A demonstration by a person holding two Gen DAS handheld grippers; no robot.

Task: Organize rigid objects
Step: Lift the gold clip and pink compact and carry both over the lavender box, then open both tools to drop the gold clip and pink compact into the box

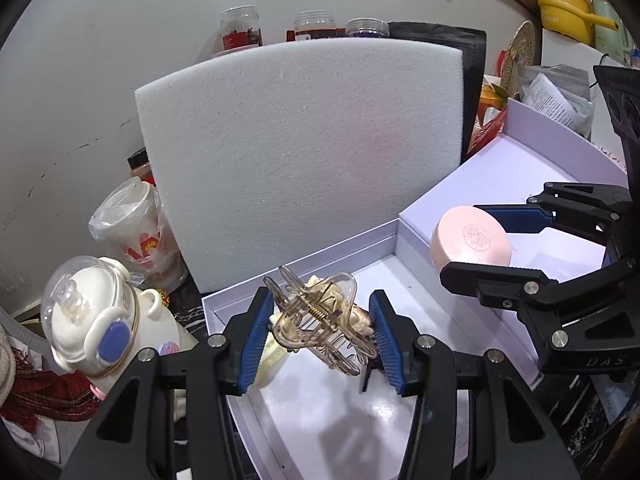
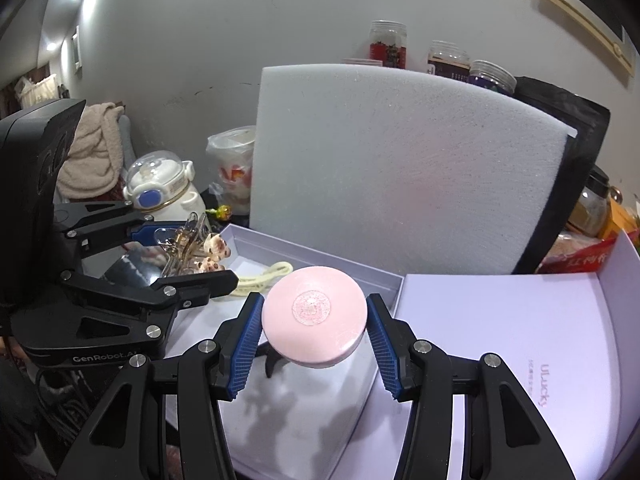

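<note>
The left hand-held gripper (image 1: 320, 336) is closed partway on a clear hair claw clip (image 1: 320, 328) — its blue pads press the clip's two sides and carry it above the open white box (image 1: 420, 312) just below its fingers. To its right, the right hand-held gripper (image 2: 314, 340) grips a round pink compact (image 2: 314, 316) by its rim, likewise partly closed, above the box's edge. Under the left one lies a cream cord (image 2: 264, 276) on the box floor. A white foam sheet (image 1: 300, 152) stands upright beyond both — the box's lid (image 2: 520, 340) lies right of the compact.
</note>
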